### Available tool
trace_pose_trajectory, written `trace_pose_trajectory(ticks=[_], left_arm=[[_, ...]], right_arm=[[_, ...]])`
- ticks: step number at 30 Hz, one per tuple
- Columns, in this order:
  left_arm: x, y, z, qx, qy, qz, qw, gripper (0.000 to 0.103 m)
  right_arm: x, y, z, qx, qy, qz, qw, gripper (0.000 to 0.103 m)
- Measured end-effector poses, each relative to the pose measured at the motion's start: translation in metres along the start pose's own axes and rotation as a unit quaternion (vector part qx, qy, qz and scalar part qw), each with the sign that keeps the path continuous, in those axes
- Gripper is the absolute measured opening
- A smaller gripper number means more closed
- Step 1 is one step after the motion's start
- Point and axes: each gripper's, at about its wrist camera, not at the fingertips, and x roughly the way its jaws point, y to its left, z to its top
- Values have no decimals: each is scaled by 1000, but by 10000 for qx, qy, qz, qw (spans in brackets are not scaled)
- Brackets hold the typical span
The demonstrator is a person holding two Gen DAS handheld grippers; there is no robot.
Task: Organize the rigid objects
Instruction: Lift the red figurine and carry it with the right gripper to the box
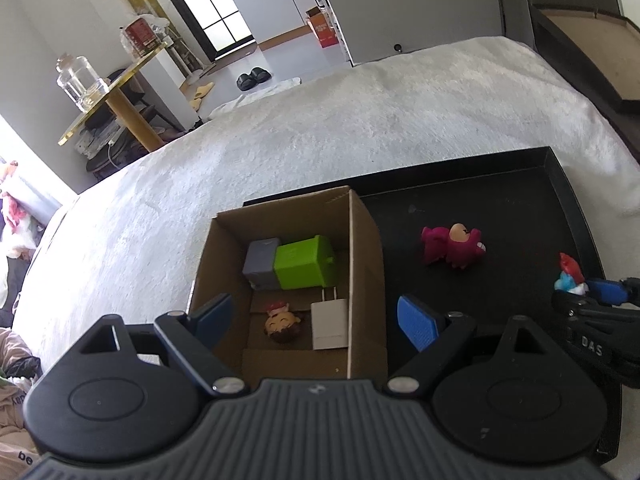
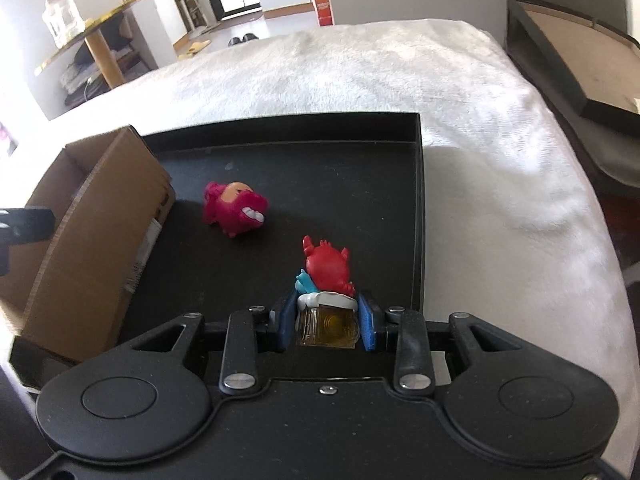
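Observation:
My right gripper [image 2: 327, 322] is shut on a red crab figure [image 2: 328, 268] that stands on a clear amber base, held above the black tray [image 2: 418, 200]. A pink dinosaur figure [image 2: 236, 210] lies on the tray floor to its upper left. My left gripper [image 1: 316, 320] hangs open over the cardboard box [image 1: 364, 248], nothing between its fingers. Inside the box lie a grey block [image 1: 261, 262], a green block [image 1: 306, 266], a white charger [image 1: 330, 324] and a small smiling-face figure [image 1: 282, 324]. The left wrist view also shows the dinosaur figure [image 1: 454, 246] and the crab figure [image 1: 570, 276] in the right gripper [image 1: 588, 292].
The tray and box rest on a white fluffy blanket [image 2: 500, 160]. A gold-edged side table with a glass jar [image 1: 80, 80] stands at the far left. A dark framed board [image 2: 576, 60] lies off the blanket at the right.

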Motion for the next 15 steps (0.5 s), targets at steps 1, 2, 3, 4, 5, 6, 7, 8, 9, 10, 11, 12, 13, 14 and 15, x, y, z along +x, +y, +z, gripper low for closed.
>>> trace_pose_trajectory(ticks=[1,2,3,4,5,6,7,8,9,10,11,12,13,14,15], left_arm=[[-2,3,-1,-37,-21,3,10000,89],[-5,6,-2,-81,-36,-8,10000,89],[-6,10,-3,-123,-44,-26,9999,89],[-8,13,-4,-160,-54,-34,9999,89],[-10,16,-6,-198,-67,-38,9998,89],[-12,20,-7,-243,-81,-48,9997,89],[-13,23,-8,-280,-88,-57,9996,89],[-15,27,-9,-320,-98,-64,9994,89],[-17,30,-10,-362,-118,-67,9993,89],[-19,35,-11,-397,-147,-61,9991,89],[-20,38,-12,-421,-167,-44,9990,89],[-21,41,-14,-441,-175,-39,9989,89],[-22,45,-15,-485,-181,-45,9986,88],[-24,50,-16,-541,-191,-53,9983,89],[-25,54,-17,-597,-199,-54,9980,89]], right_arm=[[-5,3,0,-11,-25,-11,10000,32],[-10,6,0,-35,-49,-21,10000,32],[-14,8,1,-55,-64,-26,10000,32],[-18,11,2,-84,-84,-35,9999,32],[-23,15,3,-126,-111,-50,9998,32],[-27,17,4,-149,-130,-62,9998,32],[-32,20,5,-166,-157,-76,9997,32],[-35,23,7,-181,-178,-80,9996,32],[-39,25,8,-200,-200,-85,9996,32],[-42,28,9,-222,-223,-96,9995,32],[-46,32,11,-254,-251,-109,9993,32],[-50,35,12,-284,-274,-121,9992,32],[-54,37,13,-296,-298,-132,9990,32],[-57,40,14,-313,-323,-139,9989,32],[-60,43,14,-335,-340,-150,9987,32]])
